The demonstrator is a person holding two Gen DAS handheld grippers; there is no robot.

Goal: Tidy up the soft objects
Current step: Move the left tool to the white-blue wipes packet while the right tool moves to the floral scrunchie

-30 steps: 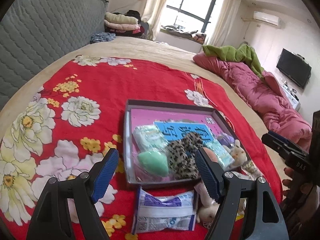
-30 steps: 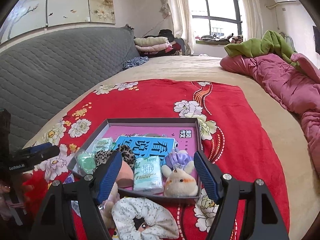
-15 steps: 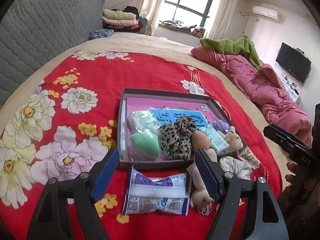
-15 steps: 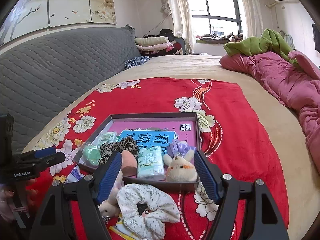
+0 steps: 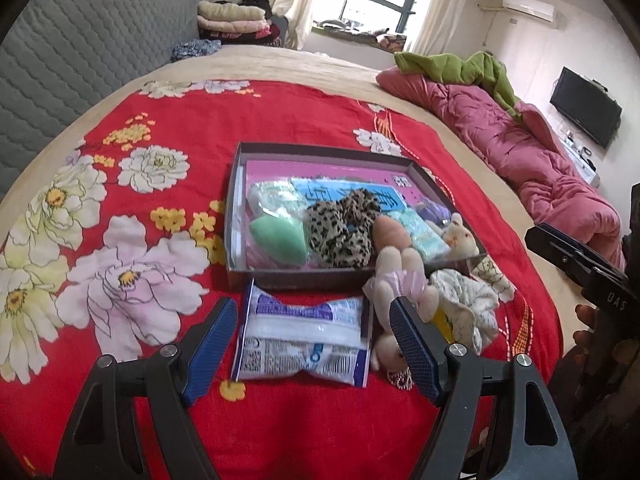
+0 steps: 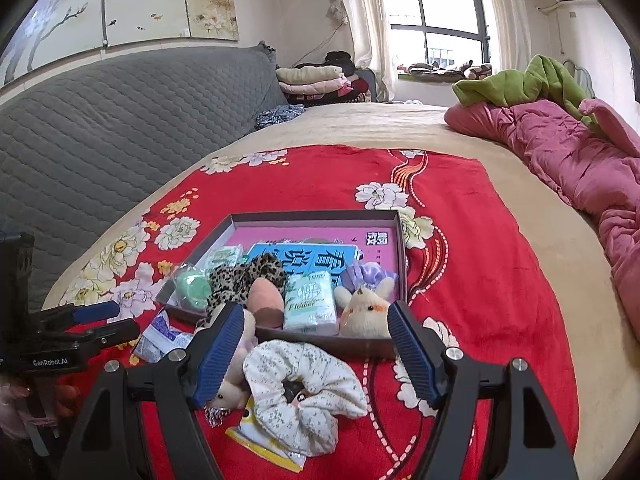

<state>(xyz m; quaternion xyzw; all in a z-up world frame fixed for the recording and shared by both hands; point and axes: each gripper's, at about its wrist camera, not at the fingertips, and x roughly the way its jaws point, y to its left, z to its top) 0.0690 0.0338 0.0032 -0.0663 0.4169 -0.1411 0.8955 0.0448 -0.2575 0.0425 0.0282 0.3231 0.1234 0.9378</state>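
Observation:
A shallow dark box [image 5: 320, 152] [image 6: 402, 256] on the red floral blanket holds a green sponge [image 5: 278, 238], a leopard scrunchie [image 5: 340, 228], a tissue pack [image 6: 310, 300], a peach sponge [image 6: 264, 296], a purple scrunchie [image 6: 366, 272] and a small plush chick [image 6: 366, 314]. In front of the box lie a blue-and-white wipes packet [image 5: 304, 340], a plush doll [image 5: 400, 280] and a white floral scrunchie [image 6: 304, 384]. My left gripper [image 5: 312, 344] is open, its jaws either side of the packet. My right gripper [image 6: 316, 356] is open above the white scrunchie.
A grey quilted headboard [image 6: 120, 128] runs along the left. A pink quilt [image 6: 580, 168] with a green blanket [image 6: 516, 84] lies at the right. Folded clothes [image 5: 232, 20] are stacked at the far end of the bed. A yellow packet [image 6: 264, 440] peeks from under the white scrunchie.
Both grippers have drawn back toward the near edge of the bed, so the wipes packet and the white scrunchie now sit between their jaws. Both stay open.

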